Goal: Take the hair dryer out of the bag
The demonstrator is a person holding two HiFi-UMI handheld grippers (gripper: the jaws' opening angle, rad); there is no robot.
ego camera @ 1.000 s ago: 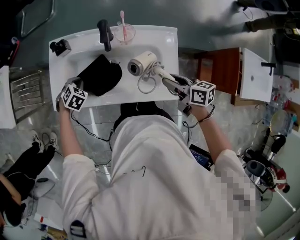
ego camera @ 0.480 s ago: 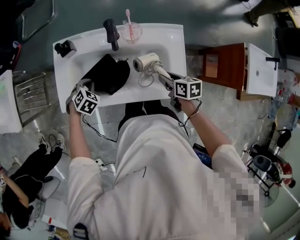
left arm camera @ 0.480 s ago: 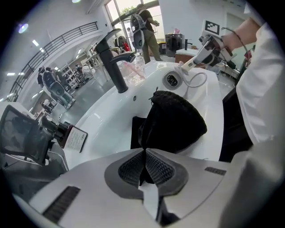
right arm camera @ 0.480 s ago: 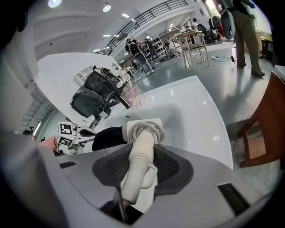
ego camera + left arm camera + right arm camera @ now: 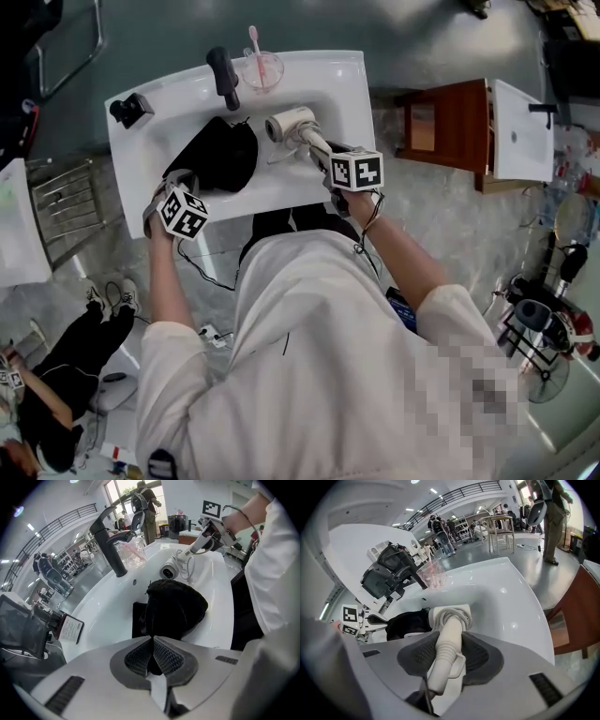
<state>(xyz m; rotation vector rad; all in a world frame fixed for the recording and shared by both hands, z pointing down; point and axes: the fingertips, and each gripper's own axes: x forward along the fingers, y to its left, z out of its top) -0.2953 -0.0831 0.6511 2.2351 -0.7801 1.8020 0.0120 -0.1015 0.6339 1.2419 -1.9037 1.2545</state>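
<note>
A white hair dryer (image 5: 289,124) lies with its head in the white sink basin (image 5: 323,80), its cord looped beside it. My right gripper (image 5: 325,156) is shut on its ribbed handle (image 5: 449,639), with a pad on each side. The black bag (image 5: 212,154) lies slumped in the basin just left of the dryer (image 5: 169,569). My left gripper (image 5: 174,182) sits at the sink's front left edge, jaws shut on the near edge of the bag (image 5: 176,609). In the right gripper view the bag (image 5: 405,620) shows behind the dryer head.
A black faucet (image 5: 223,77) and a clear cup with a pink toothbrush (image 5: 260,66) stand at the sink's back rim. A small black device (image 5: 129,108) sits at the back left corner. A brown wooden stand (image 5: 441,122) is to the right, a metal rack (image 5: 66,206) to the left.
My right gripper has come down and leftward with the hair dryer, so the dryer's head now rests lower in the basin beside the bag. The left gripper has kept its place on the bag.
</note>
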